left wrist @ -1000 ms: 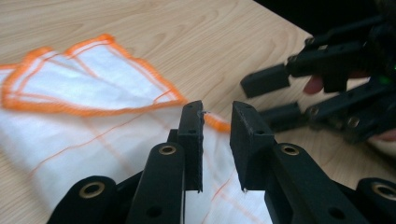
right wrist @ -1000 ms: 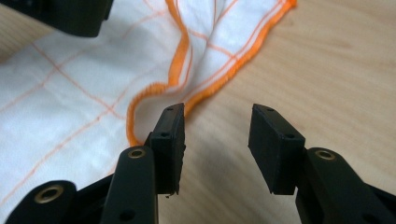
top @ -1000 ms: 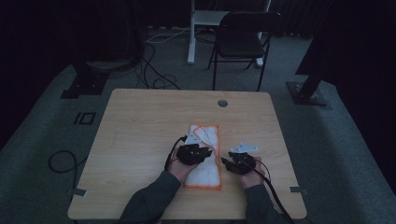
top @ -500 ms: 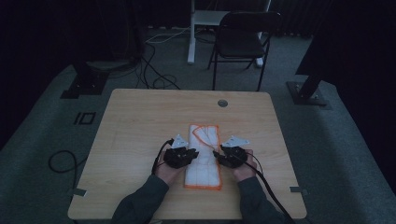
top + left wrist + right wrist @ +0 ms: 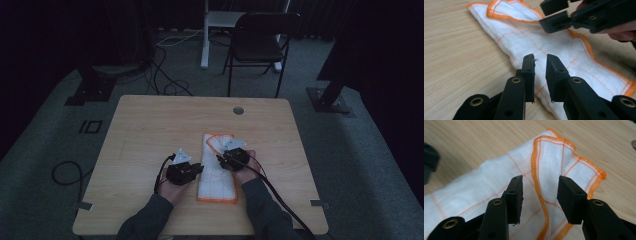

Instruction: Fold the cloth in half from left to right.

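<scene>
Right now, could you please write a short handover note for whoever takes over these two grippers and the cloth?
Left gripper: jaws have just been closing, narrow gap, nothing pinched, over the near long edge of the cloth.
Right gripper: open, poised over the orange-hemmed top layer near the far end.
Cloth: white with orange hem, folded into a long strip, lying mid-table.
Done: lengthwise fold appears made.
Left: probably grip both spots and fold again.

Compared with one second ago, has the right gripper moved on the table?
Yes. The right gripper has moved left, from the bare table beside the cloth onto the cloth's right edge.
</scene>
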